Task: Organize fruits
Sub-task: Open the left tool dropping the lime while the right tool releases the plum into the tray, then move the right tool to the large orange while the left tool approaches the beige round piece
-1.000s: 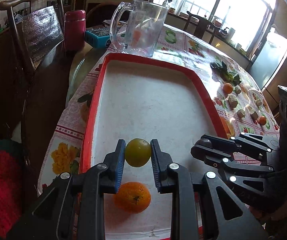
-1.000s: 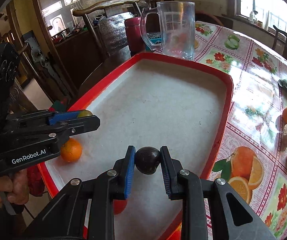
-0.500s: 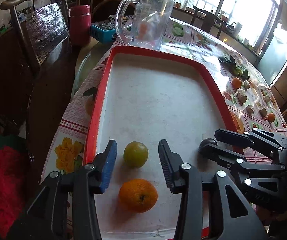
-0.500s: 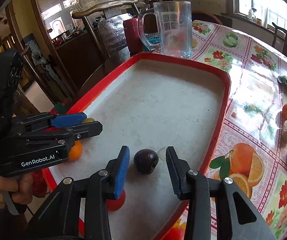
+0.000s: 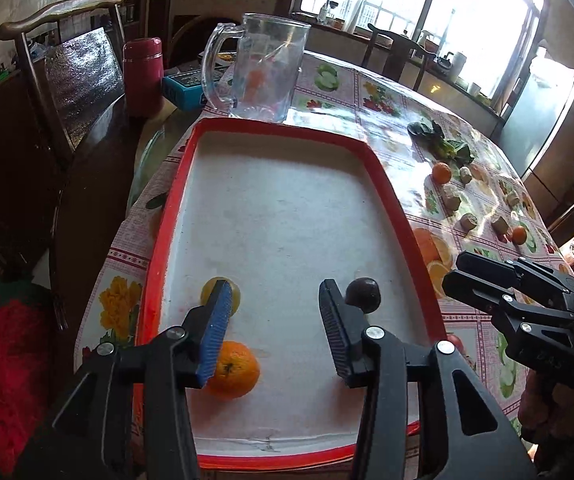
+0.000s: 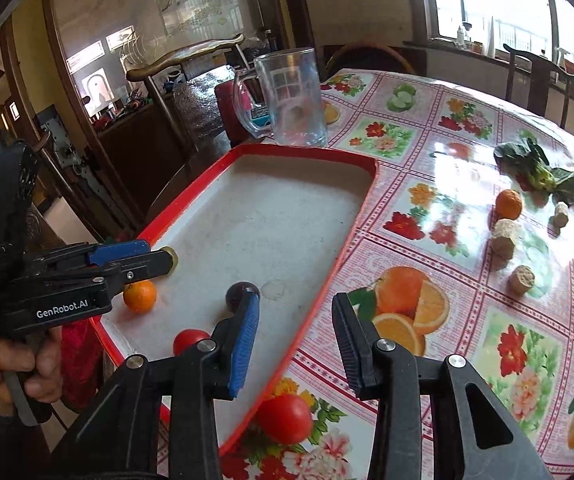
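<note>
Presently, four fruits lie at the near end of the red-rimmed tray (image 5: pixel 383 168). The yellow-green fruit (image 5: pixel 236 295) sits near the tray's left rim, partly hidden behind the left finger of the left gripper (image 5: pixel 275 320). The orange (image 5: pixel 236 372) lies nearer the camera, just behind the same finger. The dark plum (image 5: pixel 363 295) lies toward the right rim, just beyond the right finger. The jaws of the left gripper stand apart with only bare tray floor between them; no fruit is gripped.

From the right wrist view, the plum (image 6: pixel 236 294) shows just past the left finger of the right gripper (image 6: pixel 297 340), outside the gap. Its jaws stand apart and hold nothing; the tray rim runs between them. A red tomato (image 6: pixel 188 340) lies in the tray's near corner, and a second tomato (image 6: pixel 285 419) rests on the worktop (image 6: pixel 467 160) just outside the rim.

The worktop carries a glossy pink fruit-print cloth. Well apart from the tray lie a small orange (image 6: pixel 509 203), leafy greens (image 6: pixel 539 172) and several pale chunks (image 6: pixel 503 236). A glass mug (image 5: pixel 263 68) stands at the tray's far end, with a red flask (image 5: pixel 142 76) and a wooden chair (image 5: pixel 63 64) beyond. Bright windows (image 5: pixel 427 4) light the room.
</note>
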`<state>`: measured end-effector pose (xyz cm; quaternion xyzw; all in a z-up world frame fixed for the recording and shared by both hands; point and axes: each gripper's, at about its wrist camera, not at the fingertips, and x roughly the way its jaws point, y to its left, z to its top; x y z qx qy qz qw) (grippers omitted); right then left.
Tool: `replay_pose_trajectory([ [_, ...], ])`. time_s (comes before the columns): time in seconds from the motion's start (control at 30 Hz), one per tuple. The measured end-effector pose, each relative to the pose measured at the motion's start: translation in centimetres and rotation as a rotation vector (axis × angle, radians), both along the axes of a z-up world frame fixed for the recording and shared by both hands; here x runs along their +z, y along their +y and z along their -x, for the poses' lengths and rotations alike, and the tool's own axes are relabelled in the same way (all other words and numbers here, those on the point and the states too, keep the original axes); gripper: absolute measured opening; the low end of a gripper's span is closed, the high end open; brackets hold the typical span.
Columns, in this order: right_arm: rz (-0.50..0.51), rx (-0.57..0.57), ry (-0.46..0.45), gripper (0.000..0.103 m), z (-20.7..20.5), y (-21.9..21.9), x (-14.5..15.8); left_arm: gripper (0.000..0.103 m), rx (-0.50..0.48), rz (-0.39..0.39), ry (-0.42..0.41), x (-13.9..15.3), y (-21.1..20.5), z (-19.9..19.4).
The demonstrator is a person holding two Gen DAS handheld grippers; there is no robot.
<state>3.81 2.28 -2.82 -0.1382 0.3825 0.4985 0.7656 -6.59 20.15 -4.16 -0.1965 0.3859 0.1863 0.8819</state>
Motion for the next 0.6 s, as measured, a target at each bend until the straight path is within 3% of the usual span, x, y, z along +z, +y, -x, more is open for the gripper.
replay_pose_trajectory([
  [0.17, -0.001, -0.068, 0.003, 0.039, -1.6, -3.3, -0.1, 0.051, -0.052, 0.0, -0.033, 1.0, -2.2, -1.0],
  [0.6, -0.011, -0.215, 0.002, 0.039, -4.7, -11.0, 0.0, 0.051, -0.173, -0.006, -0.035, 1.8, -7.7, -4.0],
])
